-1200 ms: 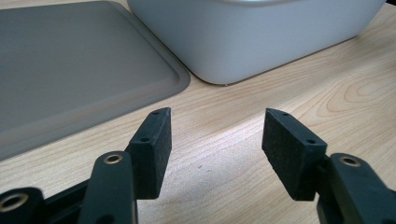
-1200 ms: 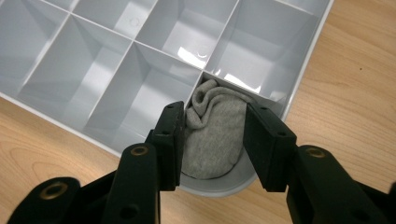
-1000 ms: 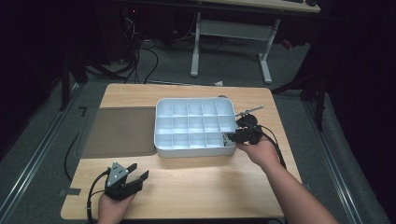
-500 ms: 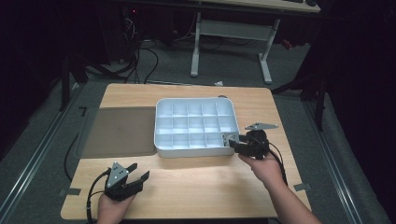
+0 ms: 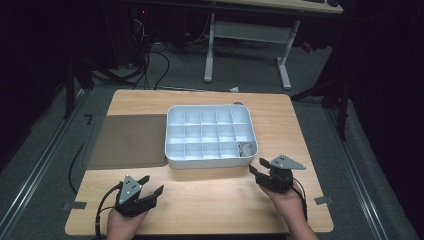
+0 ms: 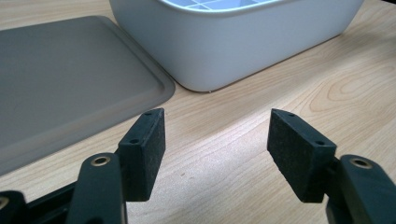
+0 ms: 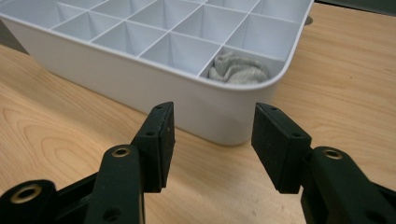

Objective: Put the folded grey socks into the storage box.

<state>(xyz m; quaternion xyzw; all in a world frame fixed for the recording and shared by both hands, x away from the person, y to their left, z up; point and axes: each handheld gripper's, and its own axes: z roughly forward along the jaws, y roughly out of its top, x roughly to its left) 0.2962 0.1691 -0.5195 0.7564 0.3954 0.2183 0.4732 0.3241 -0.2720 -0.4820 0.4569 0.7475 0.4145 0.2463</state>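
A white compartment tray (image 5: 210, 162) sits mid-table. A small crumpled grey item (image 5: 245, 148) lies in its near right corner cell, seen close up in the right gripper view as the grey item (image 7: 238, 70). My right gripper (image 5: 257, 167) rests just in front of that corner of the tray (image 7: 140, 70), open; its jaws have just been opening and nothing is between them. My left gripper (image 5: 152, 185) is at the near left of the table, open, its jaws also just opening wider over bare wood (image 6: 217, 149).
A flat grey mat (image 5: 127, 140) lies left of the tray, its corner close ahead of the left gripper as the mat (image 6: 60, 84) beside the tray wall (image 6: 243, 42). The wooden tabletop (image 5: 210, 200) ends just behind both hands. Desk legs stand beyond the table.
My right gripper has drawn back from the tray's near right corner toward the table's front edge and lower. The grey item now shows in the corner cell. The left gripper has stayed put.
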